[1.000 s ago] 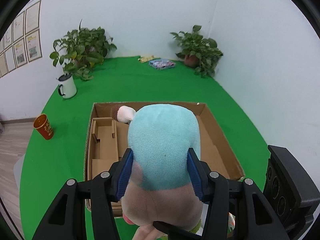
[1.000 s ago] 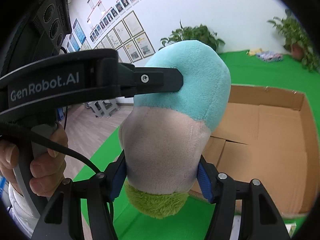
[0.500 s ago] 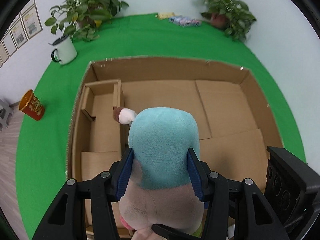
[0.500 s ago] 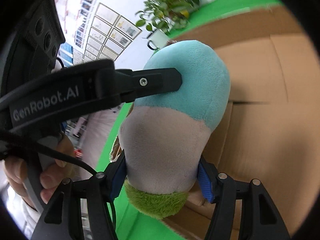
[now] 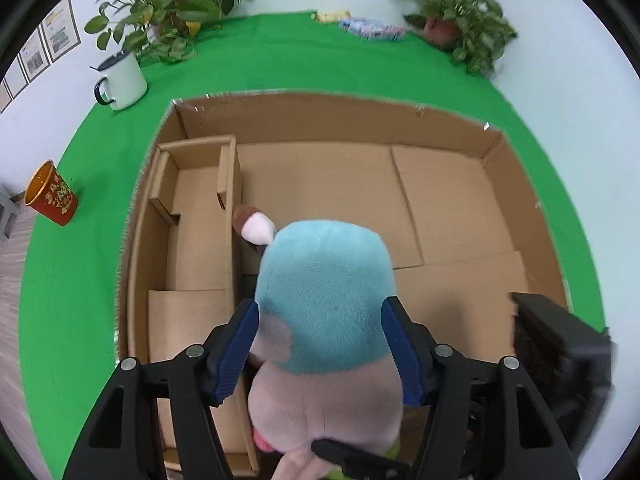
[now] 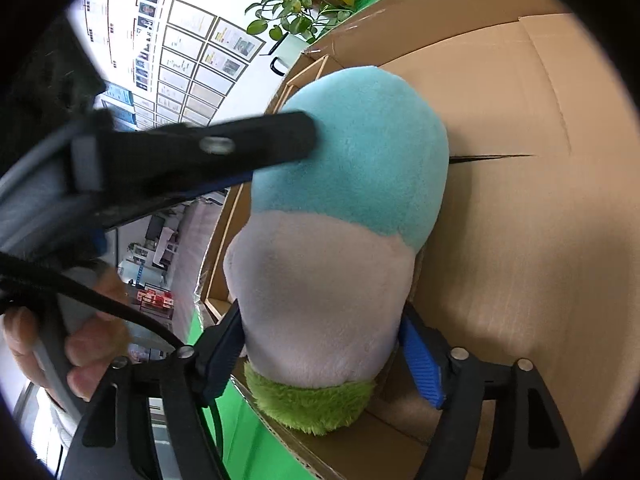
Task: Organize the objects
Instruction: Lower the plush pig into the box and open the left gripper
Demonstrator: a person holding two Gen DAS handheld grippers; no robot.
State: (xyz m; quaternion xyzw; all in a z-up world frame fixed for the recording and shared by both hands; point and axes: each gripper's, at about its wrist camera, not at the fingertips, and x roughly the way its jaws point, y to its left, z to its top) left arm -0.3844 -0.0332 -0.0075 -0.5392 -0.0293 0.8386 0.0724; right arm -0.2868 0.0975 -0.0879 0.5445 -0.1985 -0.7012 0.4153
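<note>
A plush toy (image 5: 324,280) with a blue top, a pinkish-grey body and a green fringe (image 6: 312,404) sits low inside the open cardboard box (image 5: 320,98), next to its inner divider (image 5: 230,200). My left gripper (image 5: 322,320) straddles the blue part. Its jaws are opening and the blue pads (image 5: 240,344) have just come off the fur. My right gripper (image 6: 322,336) straddles the grey body from the other side. Its jaws are also opening, with a thin gap at the right pad (image 6: 420,360). A left finger (image 6: 200,148) crosses the right wrist view.
A white mug (image 5: 122,80) and a red cup (image 5: 50,194) stand on the green cloth left of the box. Potted plants (image 5: 168,8) (image 5: 460,20) and flat packets (image 5: 372,28) line the back wall. A hand (image 6: 80,352) holds the left gripper's handle.
Both grippers came down with the plush toy, from above the box's near edge to inside the box. Both pairs of jaws now stand a little wider.
</note>
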